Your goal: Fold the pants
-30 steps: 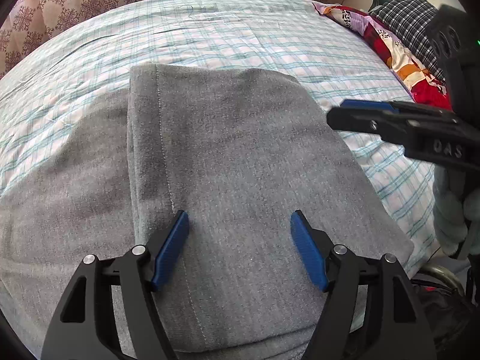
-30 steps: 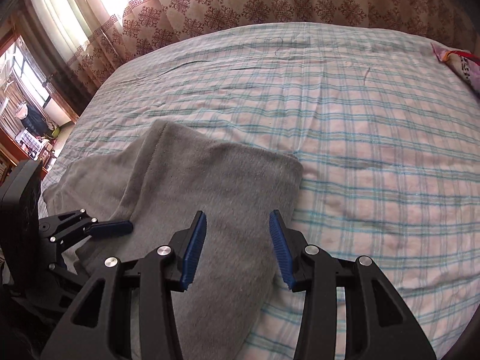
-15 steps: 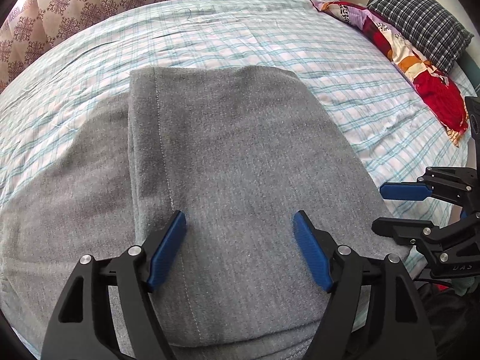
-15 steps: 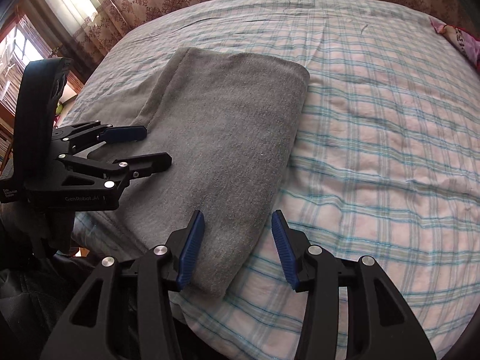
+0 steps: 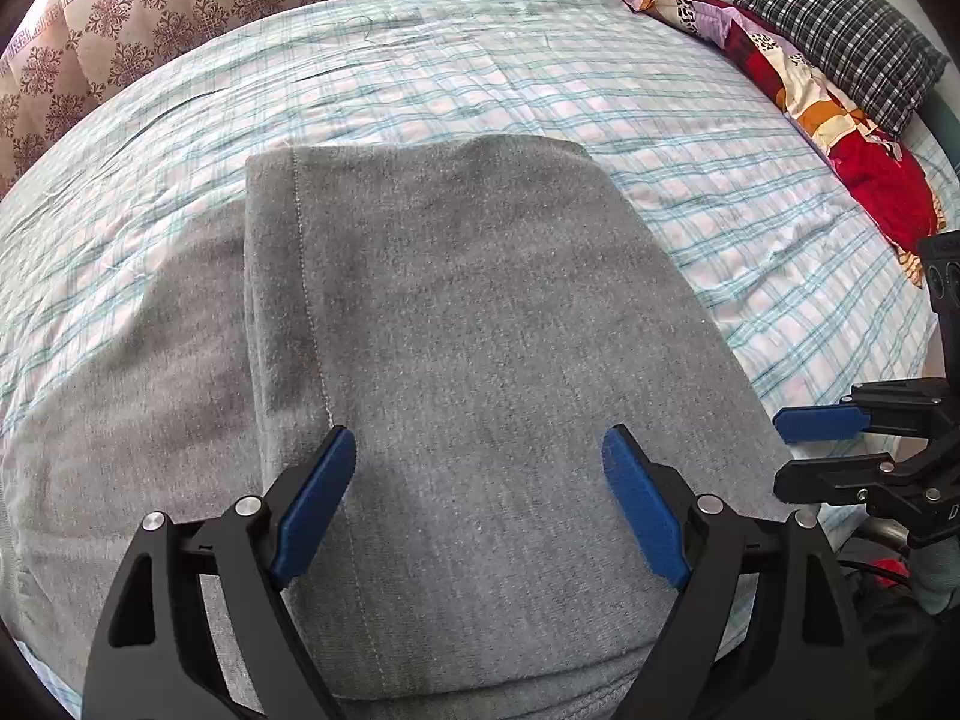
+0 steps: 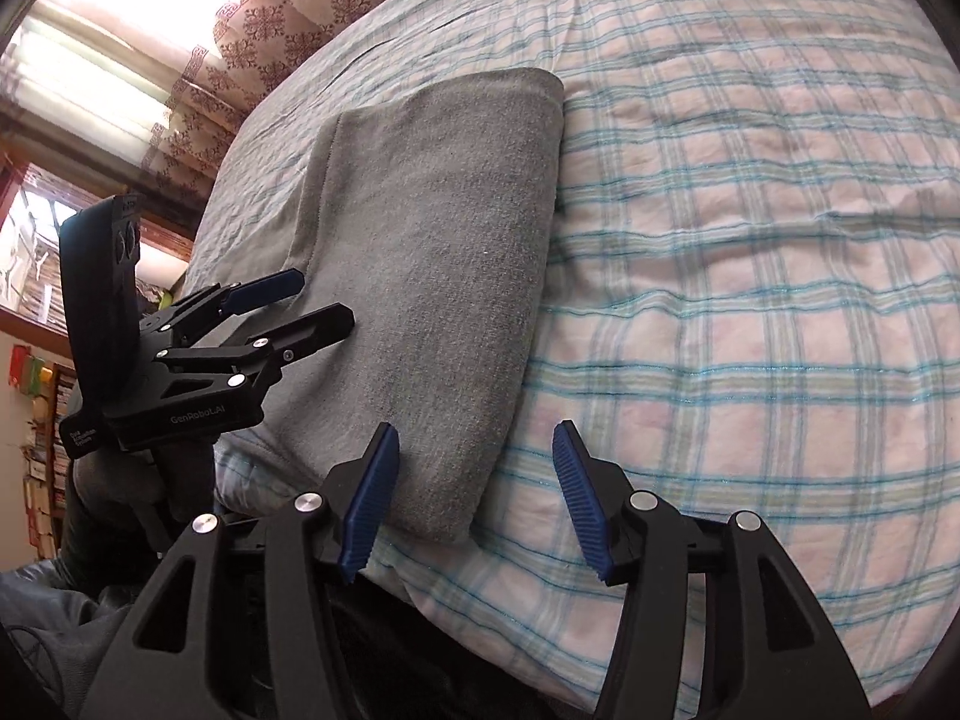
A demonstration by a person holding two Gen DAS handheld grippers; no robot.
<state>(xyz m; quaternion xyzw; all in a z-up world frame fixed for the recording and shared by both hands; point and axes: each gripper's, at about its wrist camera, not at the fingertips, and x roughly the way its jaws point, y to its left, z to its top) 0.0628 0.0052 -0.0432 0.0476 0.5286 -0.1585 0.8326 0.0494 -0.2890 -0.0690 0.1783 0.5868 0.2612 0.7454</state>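
The grey pants (image 5: 468, 348) lie folded in a thick rectangle on the plaid bed sheet (image 5: 540, 78), with a flatter grey layer spread to the left. My left gripper (image 5: 480, 498) is open and empty, hovering over the near end of the fold. My right gripper (image 6: 474, 495) is open and empty, at the near right corner of the pants (image 6: 432, 276) by the bed's edge. The right gripper also shows in the left wrist view (image 5: 840, 450), and the left gripper in the right wrist view (image 6: 306, 306), over the pants' left side.
Patterned red and checked pillows (image 5: 840, 90) lie at the far right of the bed. A brown patterned curtain (image 5: 180, 12) hangs behind the bed. A window and shelves (image 6: 36, 300) are at the left. The bed's near edge (image 6: 540, 612) is just below my right gripper.
My right gripper has pulled back and down to the bed's near edge, off the pants. My left gripper has drawn back slightly. Both stay open; the pants have not moved.
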